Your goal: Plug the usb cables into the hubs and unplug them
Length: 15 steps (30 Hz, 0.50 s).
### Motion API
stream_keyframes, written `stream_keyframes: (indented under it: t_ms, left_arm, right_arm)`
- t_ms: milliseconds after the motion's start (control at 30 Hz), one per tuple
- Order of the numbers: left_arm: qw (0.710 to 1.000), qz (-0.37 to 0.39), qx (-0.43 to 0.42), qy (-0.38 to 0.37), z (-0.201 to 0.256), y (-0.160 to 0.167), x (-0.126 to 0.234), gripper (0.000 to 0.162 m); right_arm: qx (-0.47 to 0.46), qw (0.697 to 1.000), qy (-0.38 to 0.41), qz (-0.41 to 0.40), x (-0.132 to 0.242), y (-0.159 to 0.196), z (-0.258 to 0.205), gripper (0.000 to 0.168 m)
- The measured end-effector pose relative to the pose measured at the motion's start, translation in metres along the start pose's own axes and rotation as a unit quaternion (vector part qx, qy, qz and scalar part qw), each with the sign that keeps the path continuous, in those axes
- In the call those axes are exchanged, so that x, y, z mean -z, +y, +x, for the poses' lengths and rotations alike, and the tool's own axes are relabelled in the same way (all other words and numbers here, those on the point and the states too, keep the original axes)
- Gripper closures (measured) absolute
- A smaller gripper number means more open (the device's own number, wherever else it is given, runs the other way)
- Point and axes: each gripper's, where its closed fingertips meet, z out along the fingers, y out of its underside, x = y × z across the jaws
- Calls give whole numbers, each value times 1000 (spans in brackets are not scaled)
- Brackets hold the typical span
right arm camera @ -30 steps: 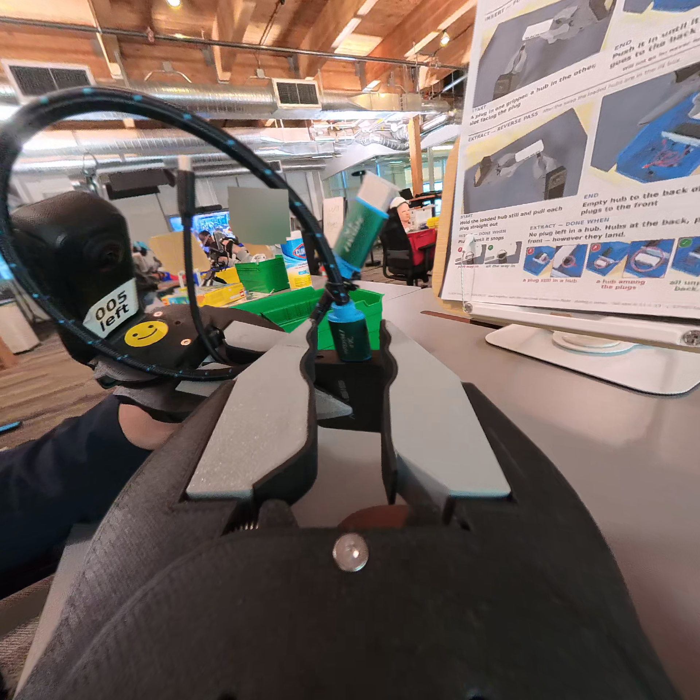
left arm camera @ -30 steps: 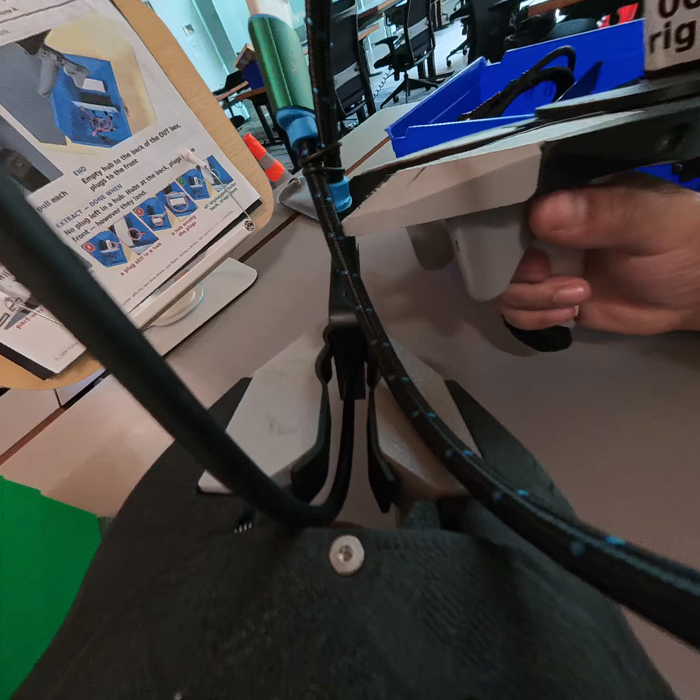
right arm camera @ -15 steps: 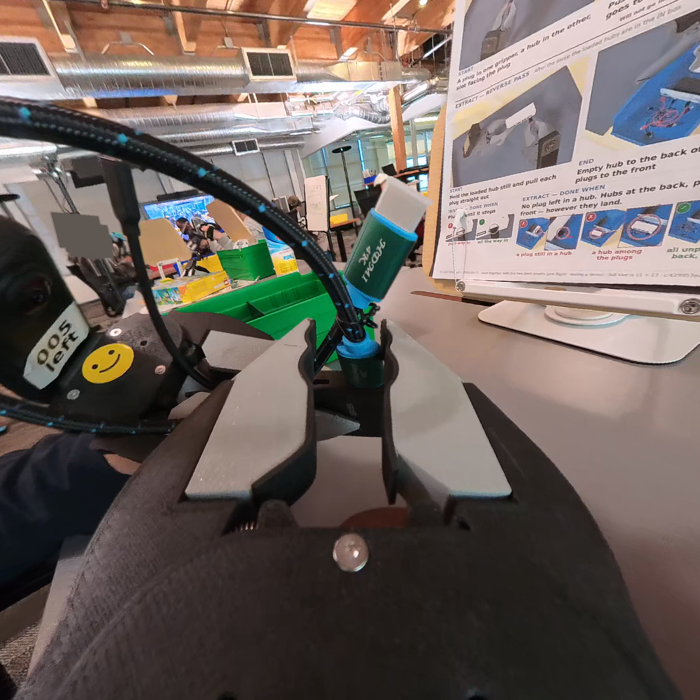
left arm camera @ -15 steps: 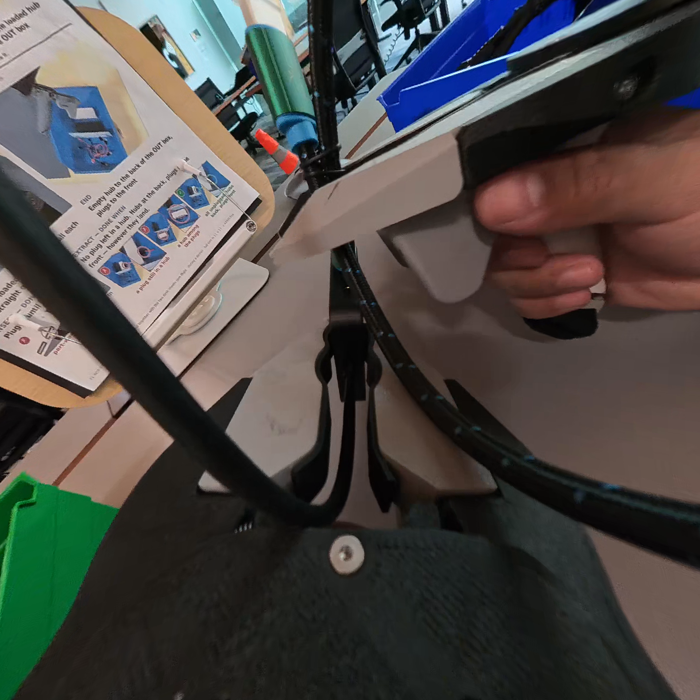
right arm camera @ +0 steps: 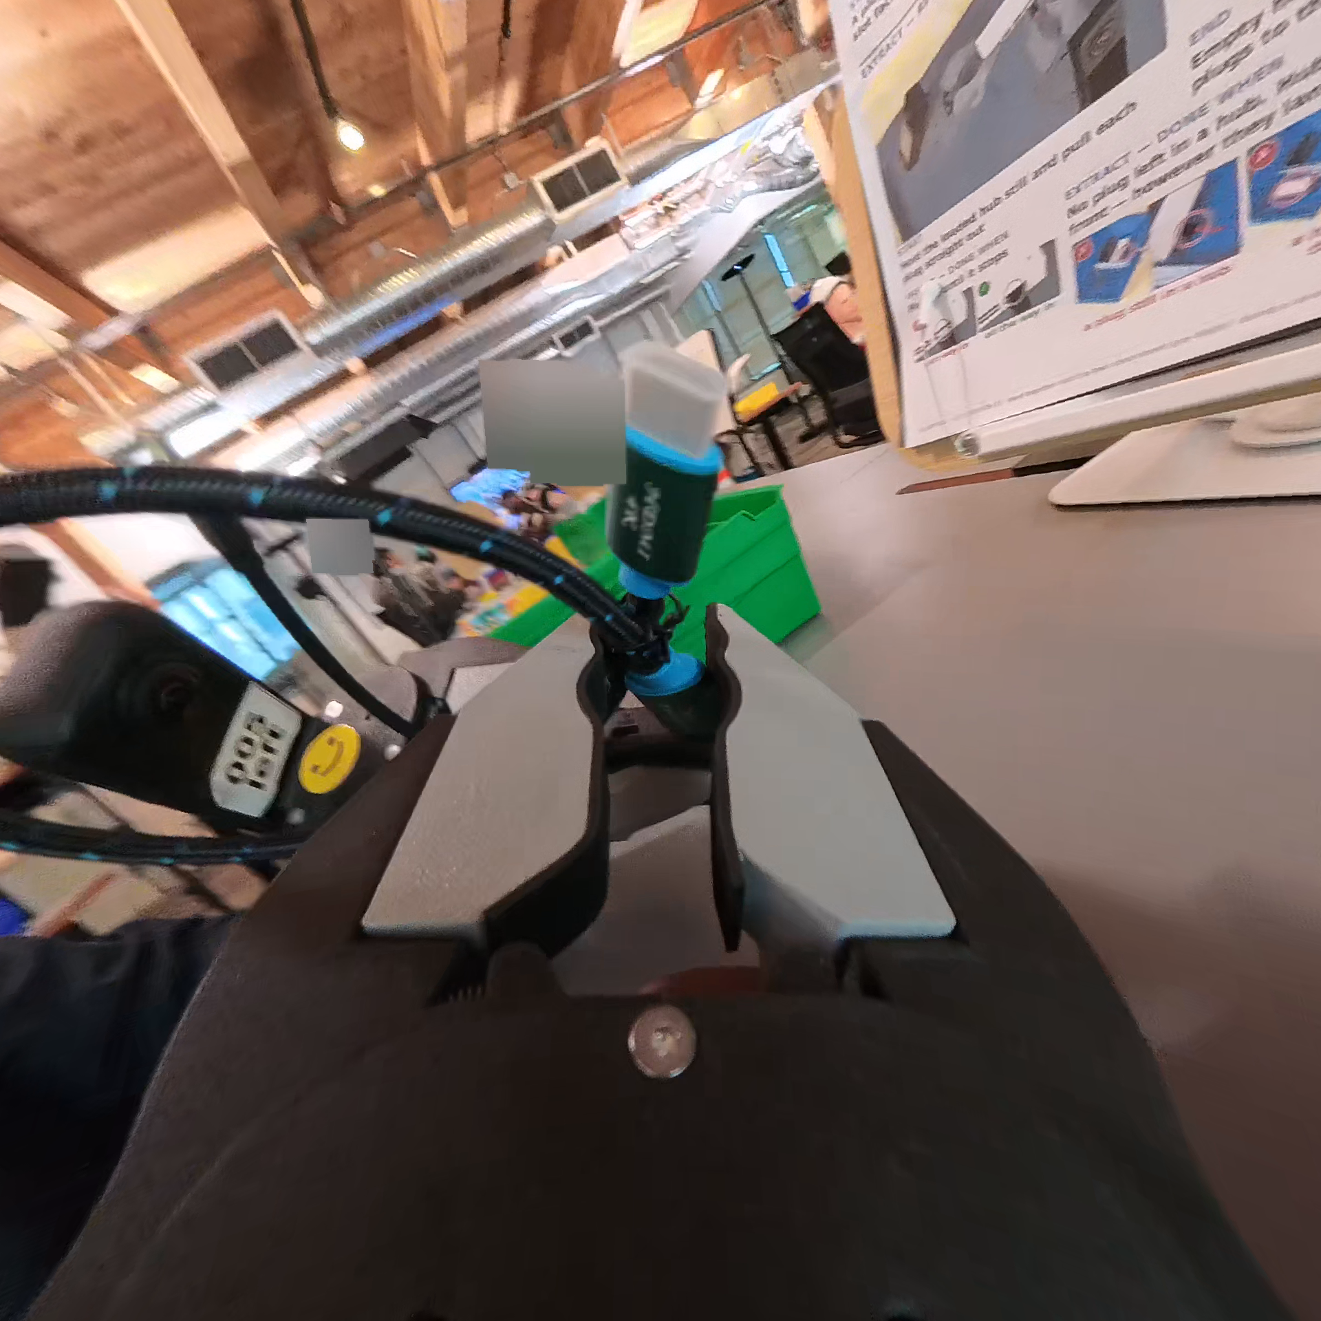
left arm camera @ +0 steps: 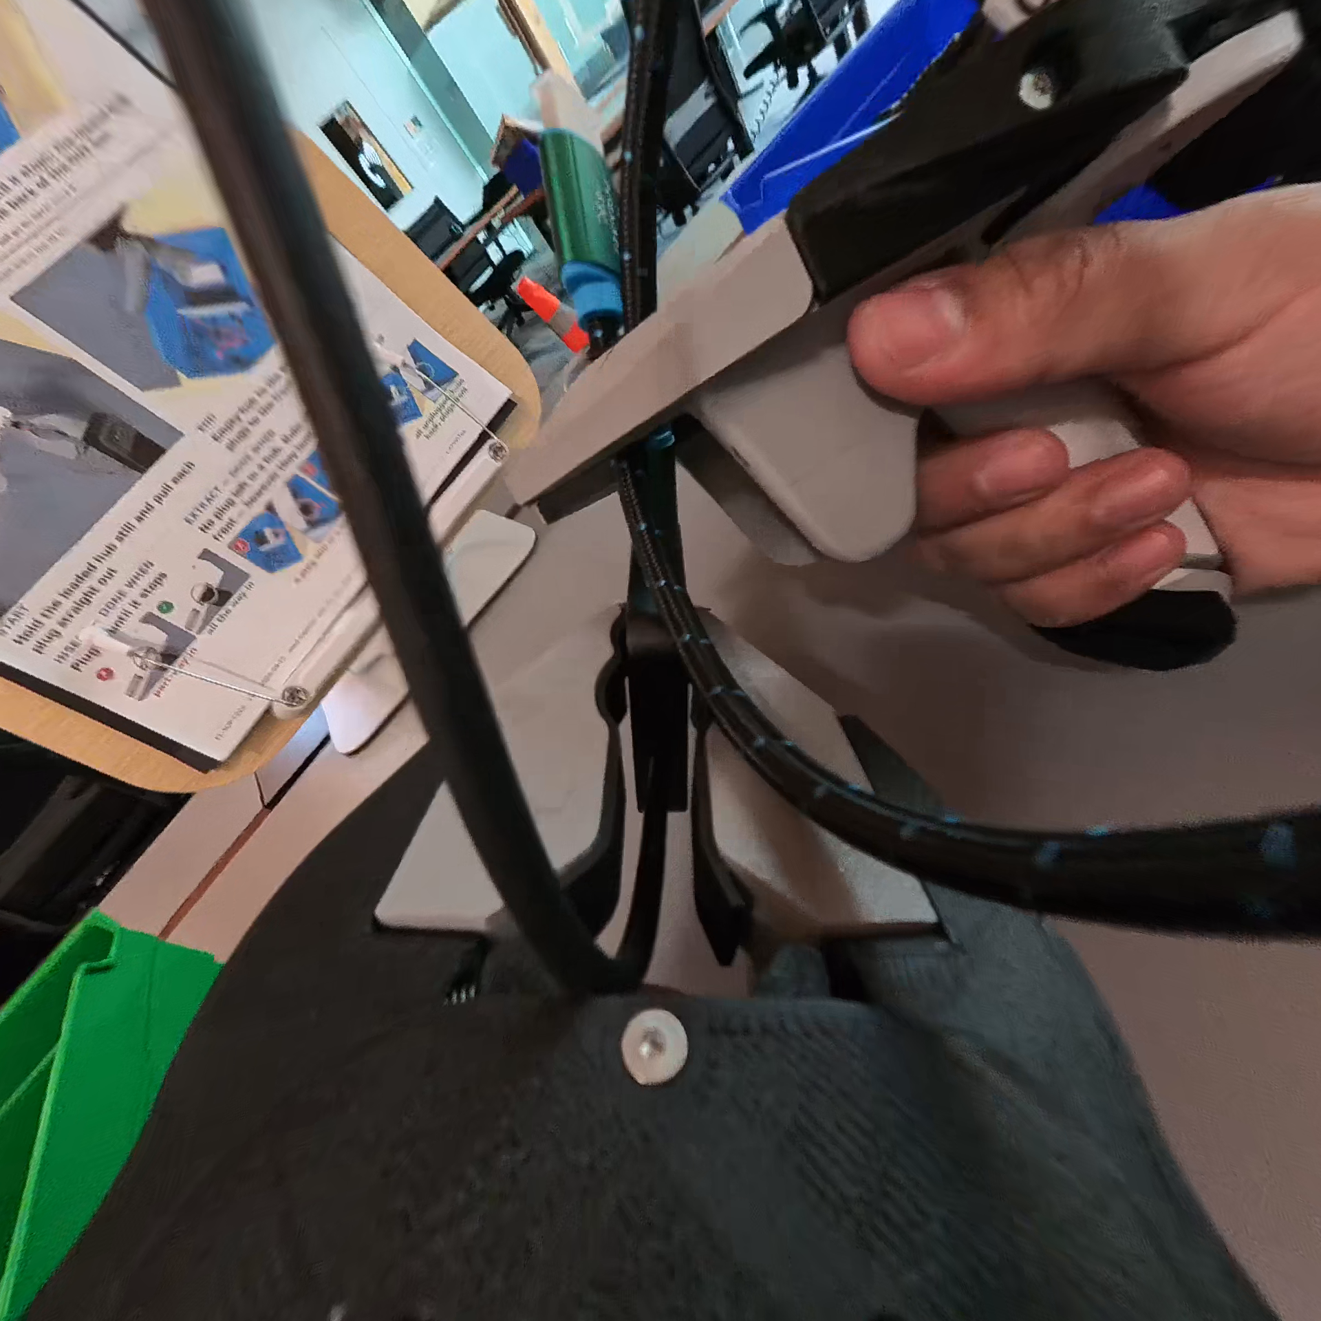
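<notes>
My left gripper [left arm camera: 654,686] is shut on a thin black hub [left arm camera: 654,722], whose smooth black lead [left arm camera: 372,443] loops up past the camera. My right gripper [right arm camera: 654,643] is shut on a dark green plug with a blue collar [right arm camera: 668,679] at one end of a black braided cable [right arm camera: 400,511]. In the left wrist view the right gripper [left arm camera: 715,372], held by a hand [left arm camera: 1115,400], sits just above the hub, and the braided cable [left arm camera: 750,743] bends away to the right. I cannot tell whether plug and hub are joined. The cable's other green plug [right arm camera: 661,500], with a clear cap, sticks up free.
A printed instruction board [right arm camera: 1072,214] on a white stand [right arm camera: 1179,464] stands close by on the grey table [right arm camera: 1072,715]. A green bin [right arm camera: 758,565] lies beyond the grippers, and a blue bin [left arm camera: 858,107] sits behind the right gripper. Office desks and chairs fill the background. Left tips to right tips: about 5 cm.
The right gripper has come closer over the left gripper and the hub. Both views have tilted, the right one up toward the ceiling. Both grips are unchanged.
</notes>
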Motion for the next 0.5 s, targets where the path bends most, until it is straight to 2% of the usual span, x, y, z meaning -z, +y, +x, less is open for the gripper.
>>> stream_keyframes:
  t_ms: [100, 233, 333, 500]
  left_arm:
    - [1000, -10, 17, 5, -1, 3, 0, 155]
    - [999, -2, 46, 17, 0, 0, 1, 152]
    - [992, 15, 111, 62, 5, -4, 1, 152]
    - [973, 23, 201, 109, 4, -2, 2, 153]
  right_arm:
    - [101, 992, 69, -9, -1, 1, 4, 144]
    - [247, 957, 154, -6, 4, -5, 4, 139]
    - [276, 947, 165, -1, 7, -9, 1, 138]
    - [269, 954, 130, 15, 12, -13, -7, 137]
